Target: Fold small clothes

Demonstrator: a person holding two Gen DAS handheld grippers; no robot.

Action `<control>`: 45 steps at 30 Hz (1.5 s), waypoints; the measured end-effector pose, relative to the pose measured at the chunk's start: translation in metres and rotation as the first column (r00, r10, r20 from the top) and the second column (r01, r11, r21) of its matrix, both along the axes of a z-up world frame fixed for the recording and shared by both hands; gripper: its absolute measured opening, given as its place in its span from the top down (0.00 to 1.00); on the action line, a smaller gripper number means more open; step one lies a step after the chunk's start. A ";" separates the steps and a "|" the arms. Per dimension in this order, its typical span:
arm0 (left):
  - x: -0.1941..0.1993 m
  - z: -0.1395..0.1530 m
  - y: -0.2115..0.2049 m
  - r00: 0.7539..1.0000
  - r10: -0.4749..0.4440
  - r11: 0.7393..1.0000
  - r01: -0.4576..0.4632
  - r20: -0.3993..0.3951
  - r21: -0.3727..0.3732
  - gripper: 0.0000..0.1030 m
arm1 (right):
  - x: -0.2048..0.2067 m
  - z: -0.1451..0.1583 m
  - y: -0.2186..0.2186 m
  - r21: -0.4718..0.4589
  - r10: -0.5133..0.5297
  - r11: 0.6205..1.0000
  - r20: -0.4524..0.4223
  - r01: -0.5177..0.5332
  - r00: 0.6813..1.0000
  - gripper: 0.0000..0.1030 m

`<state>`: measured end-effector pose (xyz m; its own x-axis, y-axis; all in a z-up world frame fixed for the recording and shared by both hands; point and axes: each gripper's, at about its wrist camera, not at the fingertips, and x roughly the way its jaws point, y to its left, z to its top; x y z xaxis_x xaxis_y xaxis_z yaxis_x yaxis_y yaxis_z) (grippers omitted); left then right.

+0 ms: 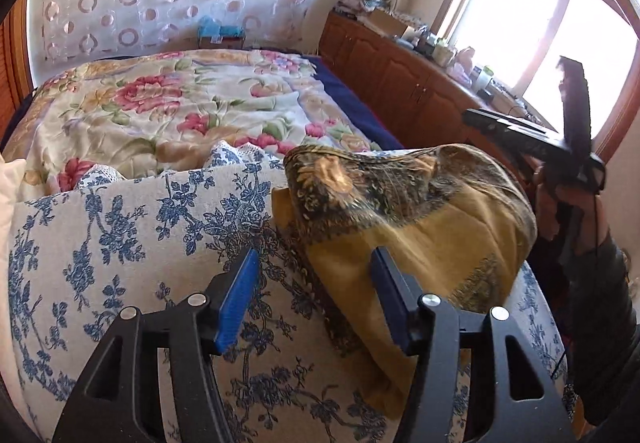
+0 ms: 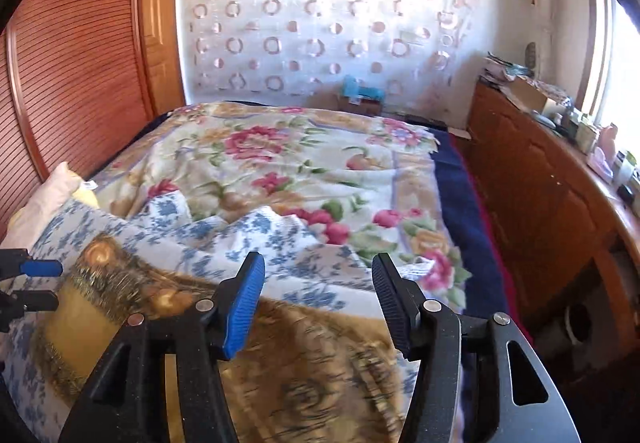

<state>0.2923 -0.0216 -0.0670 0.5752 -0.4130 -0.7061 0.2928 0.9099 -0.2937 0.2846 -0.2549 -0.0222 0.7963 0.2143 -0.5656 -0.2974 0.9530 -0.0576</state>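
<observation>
A small mustard-yellow cloth with dark patterned borders [image 1: 416, 219] lies partly folded and bunched on a blue-and-white floral sheet [image 1: 132, 243]. My left gripper [image 1: 312, 283] is open just above the cloth's left edge, with nothing between its blue pads. The right gripper shows at the right of the left wrist view [image 1: 560, 139], raised above the cloth's far side. In the right wrist view the cloth [image 2: 312, 363] spreads below my open, empty right gripper [image 2: 318, 301]. The left gripper's fingertips [image 2: 40, 268] show at the left edge there.
A pink floral quilt [image 2: 304, 163] covers the bed beyond. A wooden cabinet with clutter [image 2: 540, 179] runs along the right under a bright window. A louvred wooden wardrobe [image 2: 72, 75] stands left. A pillow [image 2: 44, 199] lies at the left.
</observation>
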 end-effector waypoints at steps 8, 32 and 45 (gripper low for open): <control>0.028 -0.017 -0.010 0.998 -0.018 1.000 0.019 -0.063 0.016 0.42 | -0.025 -0.013 -0.028 0.074 0.019 0.997 -0.081 -0.013 0.997 0.27; 0.030 -0.006 -0.021 0.995 -0.097 0.994 0.096 -0.025 -0.056 0.92 | 0.009 -0.046 -0.051 0.159 0.091 0.986 -0.204 -0.059 0.975 0.87; -0.058 0.075 0.041 0.980 0.021 0.986 0.012 0.198 -0.166 0.93 | -0.031 0.031 0.005 0.077 0.202 0.975 0.062 -0.207 0.977 0.89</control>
<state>0.2347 0.0191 0.0083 0.6989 -0.5117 -0.4998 0.3564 0.8549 -0.3769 0.2538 -0.2501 0.0089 0.7594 0.4200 -0.4969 -0.4851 0.8745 -0.0022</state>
